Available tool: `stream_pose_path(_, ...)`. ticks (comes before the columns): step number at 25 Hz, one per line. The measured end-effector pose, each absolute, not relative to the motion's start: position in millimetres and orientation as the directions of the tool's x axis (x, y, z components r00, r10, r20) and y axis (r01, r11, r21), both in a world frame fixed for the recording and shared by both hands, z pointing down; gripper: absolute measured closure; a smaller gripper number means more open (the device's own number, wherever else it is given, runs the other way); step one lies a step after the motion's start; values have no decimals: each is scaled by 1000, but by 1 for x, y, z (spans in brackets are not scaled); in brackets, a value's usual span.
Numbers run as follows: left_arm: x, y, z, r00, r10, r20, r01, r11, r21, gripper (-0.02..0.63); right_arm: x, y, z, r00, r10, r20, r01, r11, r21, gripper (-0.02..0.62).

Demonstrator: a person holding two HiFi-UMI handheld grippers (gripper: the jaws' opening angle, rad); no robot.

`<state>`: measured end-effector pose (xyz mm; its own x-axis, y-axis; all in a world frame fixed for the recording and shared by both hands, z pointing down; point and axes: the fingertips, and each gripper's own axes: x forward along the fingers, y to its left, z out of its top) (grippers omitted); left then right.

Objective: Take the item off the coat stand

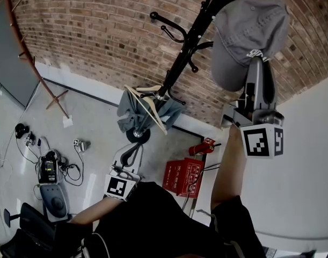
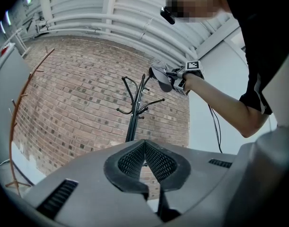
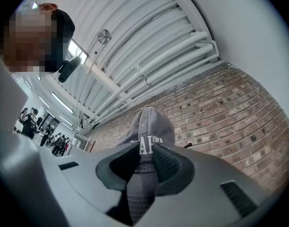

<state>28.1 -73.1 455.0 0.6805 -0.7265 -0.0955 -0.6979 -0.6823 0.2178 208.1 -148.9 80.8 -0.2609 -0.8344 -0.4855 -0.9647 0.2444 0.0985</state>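
A grey cap point(image 1: 249, 31) with white lettering hangs at the top right, close to the upper hooks of the black coat stand point(image 1: 185, 52). I cannot tell whether it still touches a hook. My right gripper point(image 1: 255, 63) is raised beneath it and is shut on the cap's brim. In the right gripper view the brim runs between the pads and the cap point(image 3: 149, 126) rises above the right gripper point(image 3: 145, 155). My left gripper point(image 1: 132, 150) is held low, shut and empty. Its own view shows the left gripper point(image 2: 144, 148), the stand point(image 2: 132, 112) and the cap point(image 2: 161, 78).
A grey garment and a wooden hanger point(image 1: 147, 112) lie at the stand's base. A red crate point(image 1: 184, 177) sits on the floor near my legs. Cables and devices point(image 1: 48, 168) lie at the left. A brick wall point(image 1: 99, 31) is behind and a white wall point(image 1: 308, 160) at the right.
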Motion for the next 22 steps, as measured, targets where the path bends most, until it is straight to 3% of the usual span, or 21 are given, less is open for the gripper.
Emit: stream_pose_path(22,38,-52,457,699,-708,-101,-682,-703,203,588,205,-96,86,-267,-781,-565,-964,222,149,502)
